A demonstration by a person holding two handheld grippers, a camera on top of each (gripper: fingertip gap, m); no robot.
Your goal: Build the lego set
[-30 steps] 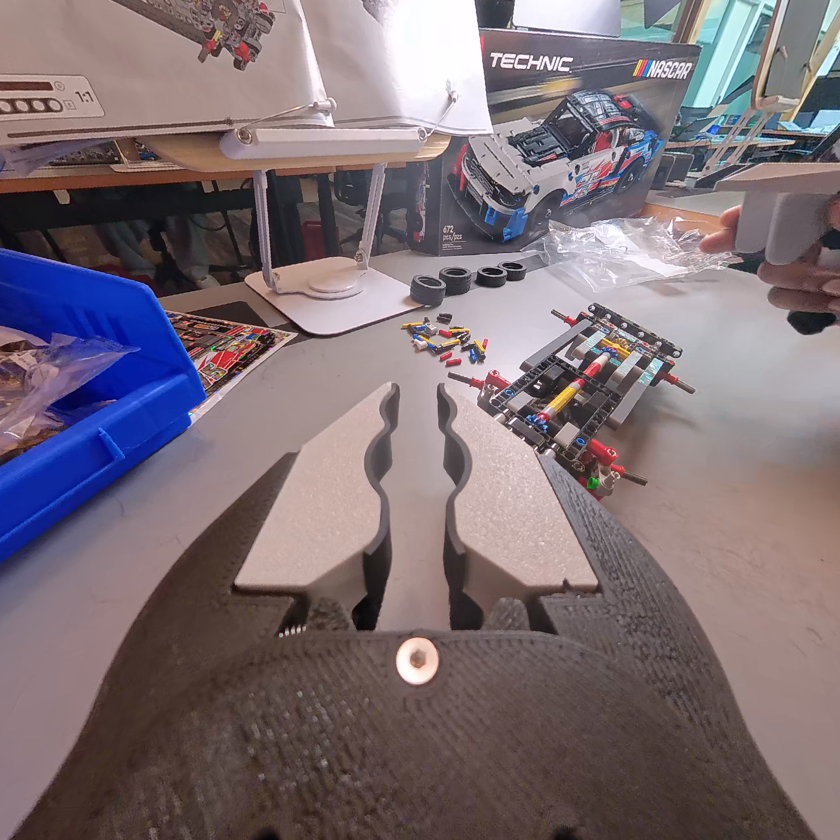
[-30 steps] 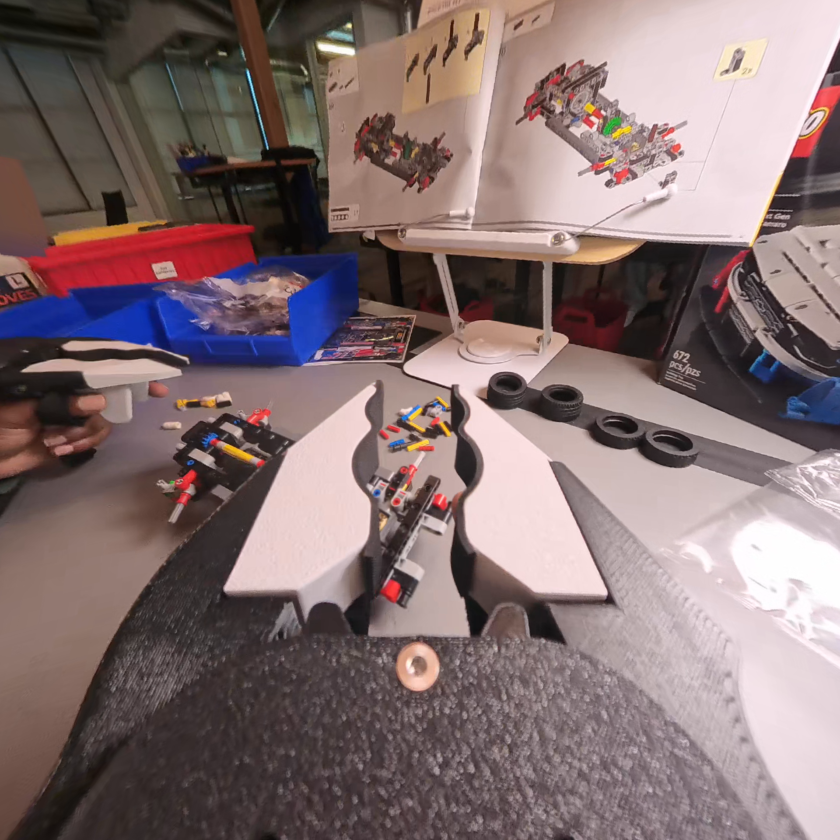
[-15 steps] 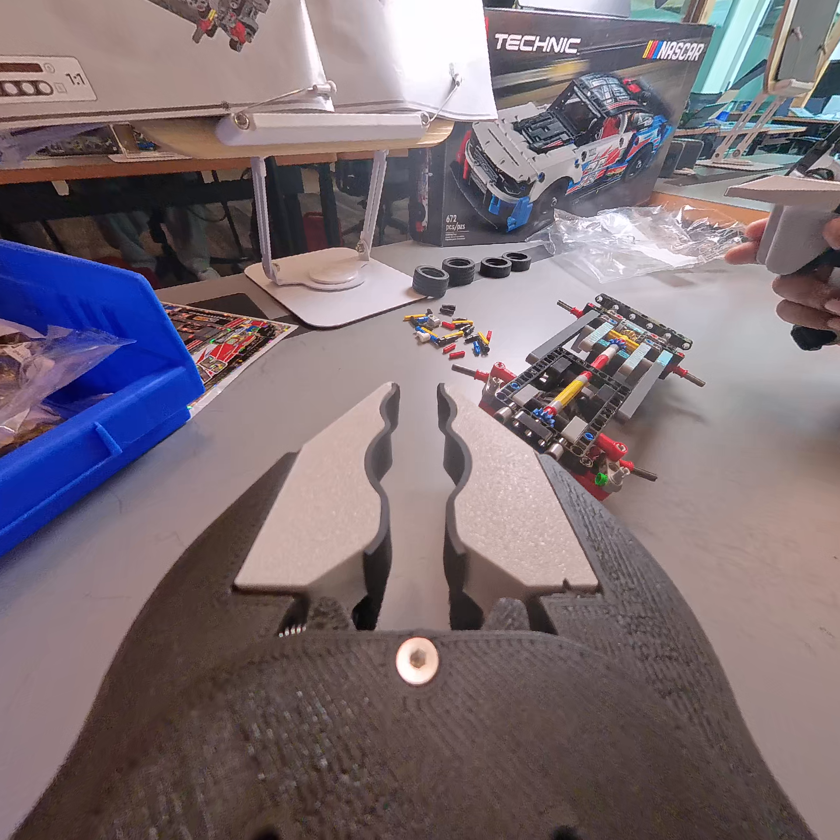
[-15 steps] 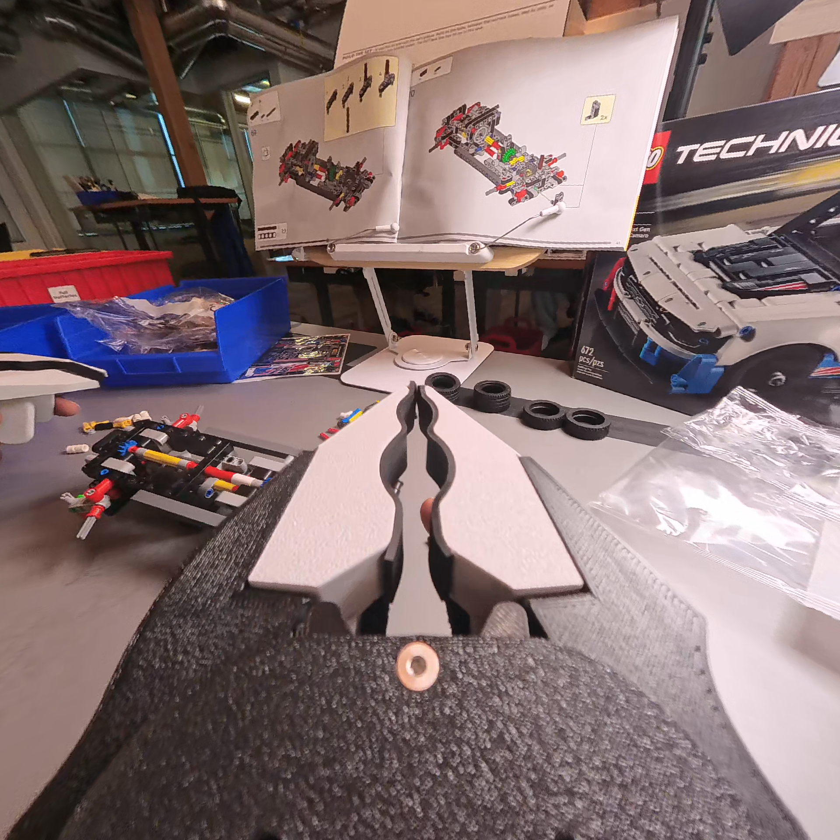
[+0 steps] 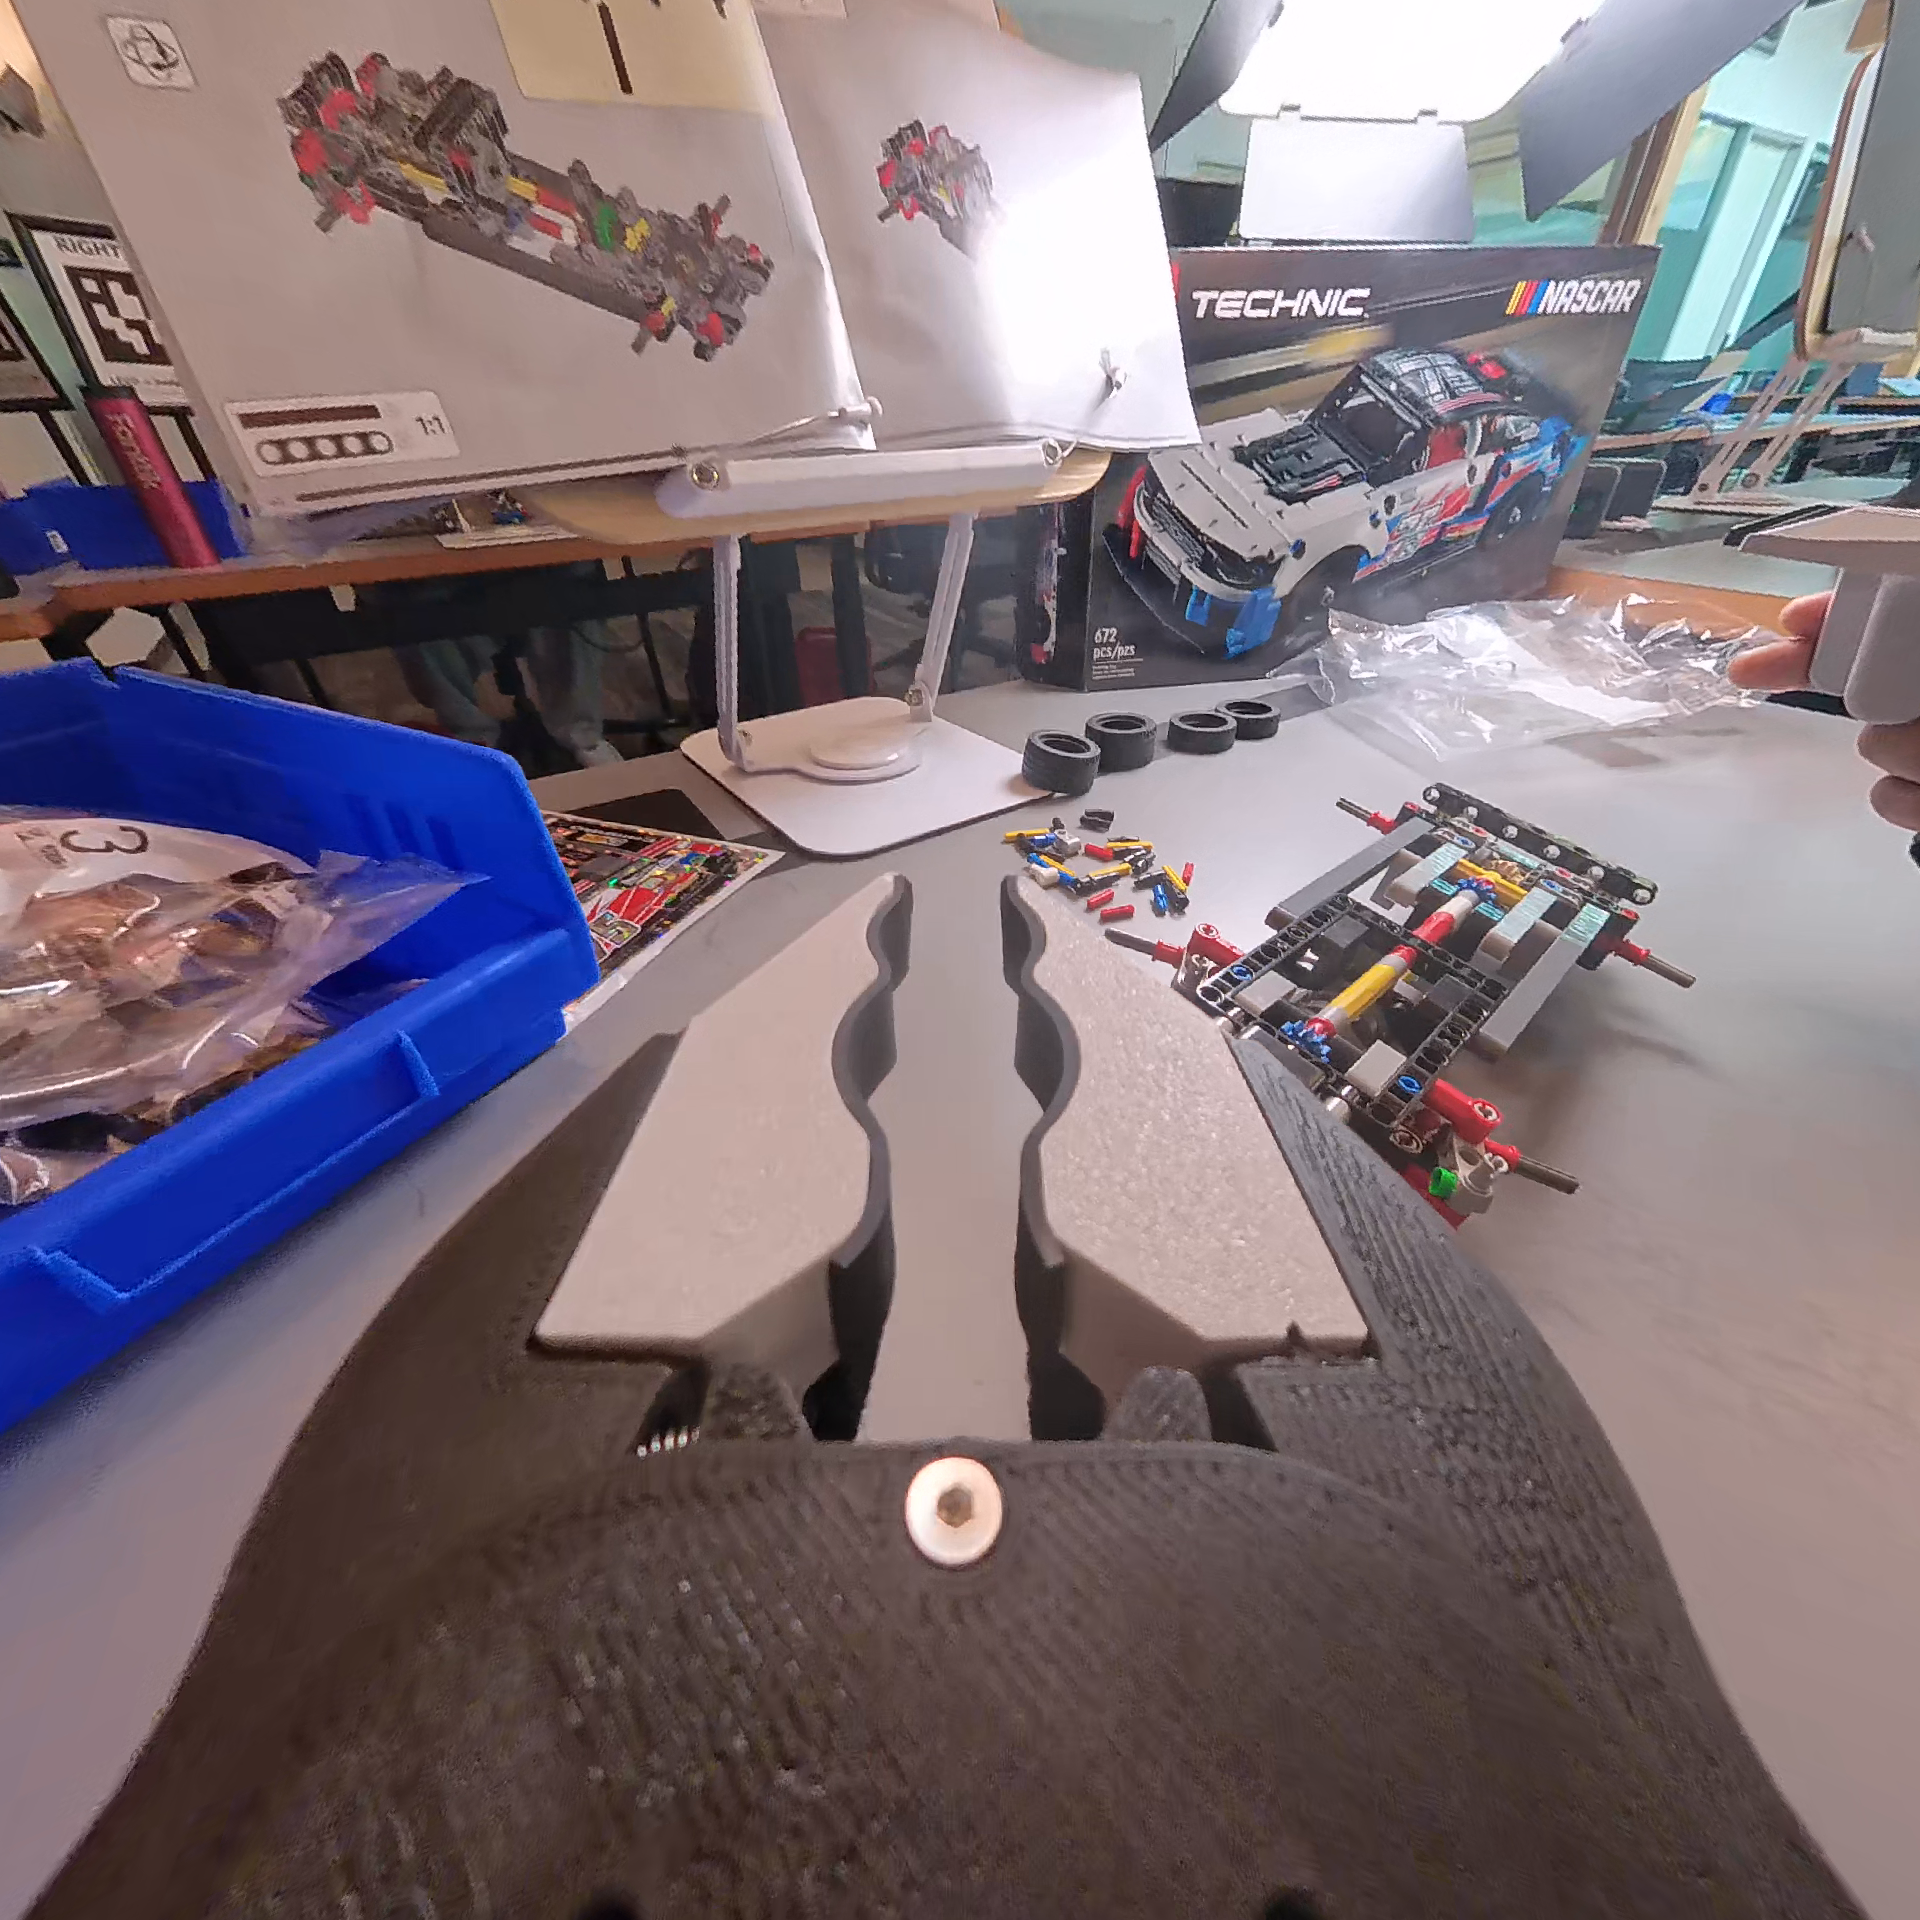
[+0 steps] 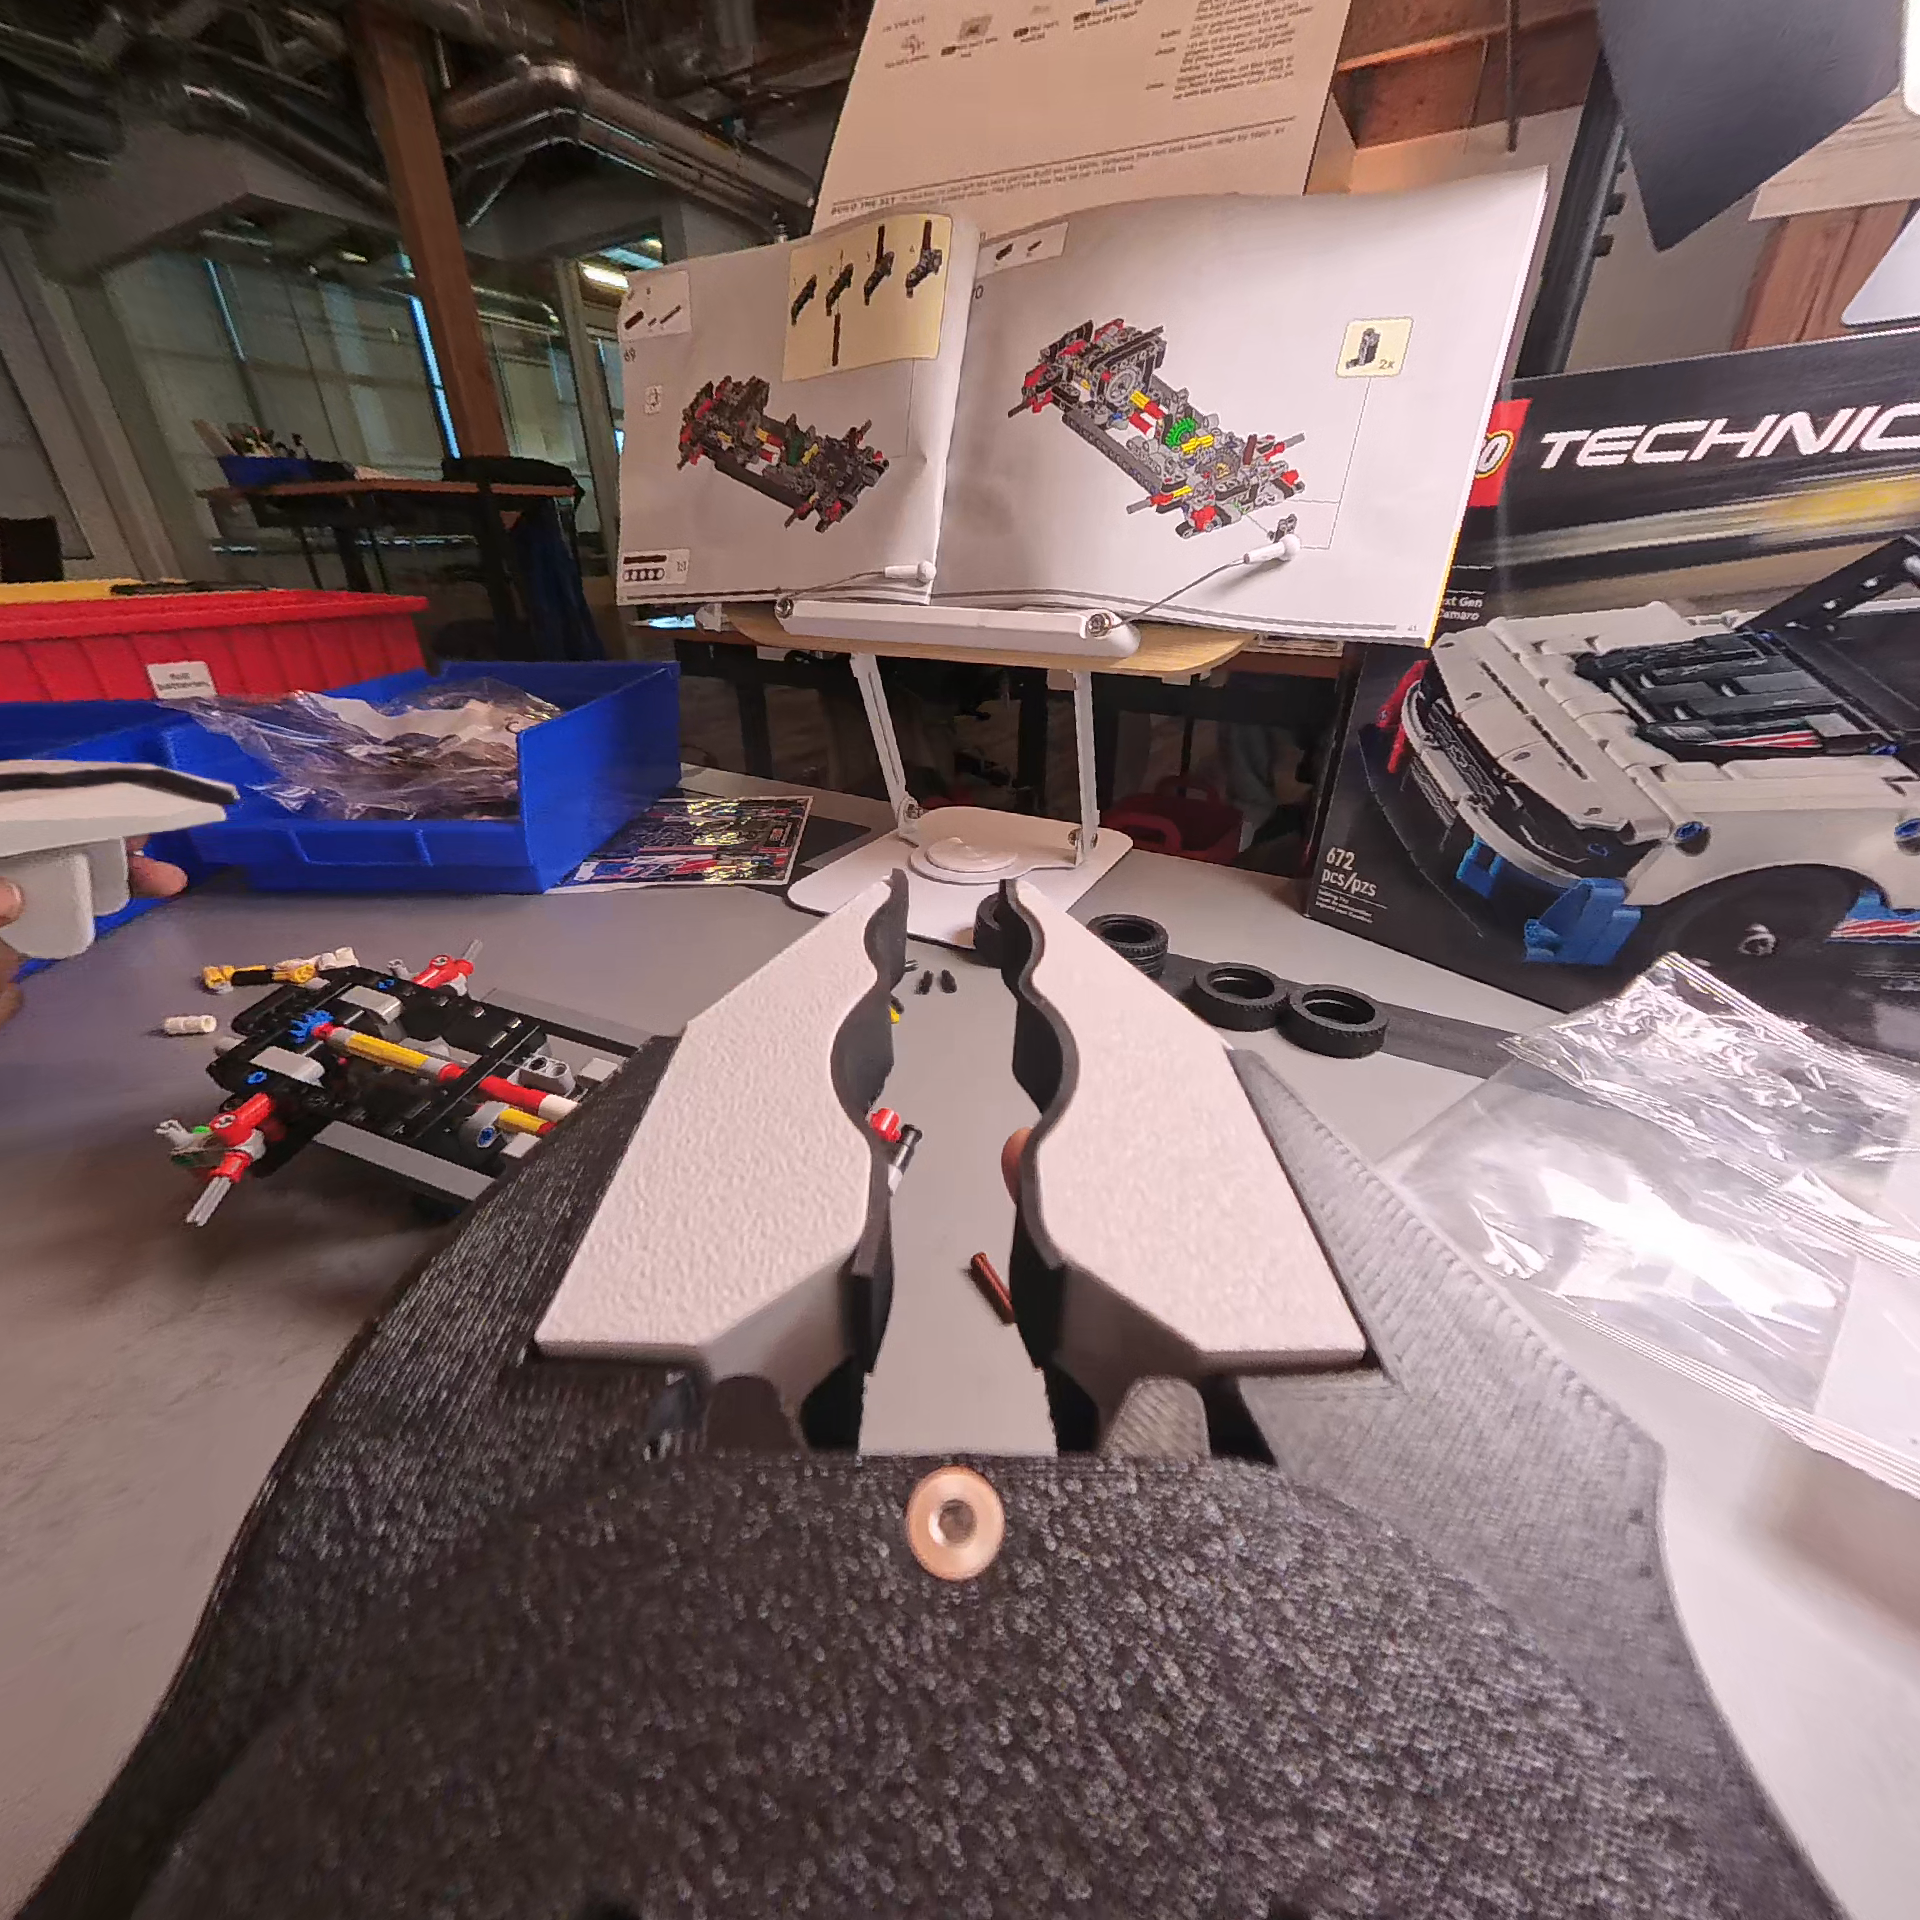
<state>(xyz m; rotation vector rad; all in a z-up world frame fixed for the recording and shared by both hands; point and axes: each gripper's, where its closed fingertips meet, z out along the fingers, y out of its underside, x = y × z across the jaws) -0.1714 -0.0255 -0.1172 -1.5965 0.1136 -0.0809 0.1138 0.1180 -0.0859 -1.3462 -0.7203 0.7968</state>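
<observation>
The partly built black and grey lego chassis with red and yellow axles lies flat on the grey table, right of my left gripper. That gripper is open and empty above the table. In the right wrist view the chassis lies to the left of my right gripper, which is open. A small red and black piece and a brown pin show on the table between its fingers. A pile of small coloured pins lies beyond the left fingertips.
A blue bin with bagged parts stands on the left. The open instruction booklet rests on a white stand. Several black tyres, the set's box and clear plastic bags lie at the back and right.
My right gripper has opened from nearly shut and swung off the chassis it hovered over a second ago. My left gripper has tilted up slightly and stays open.
</observation>
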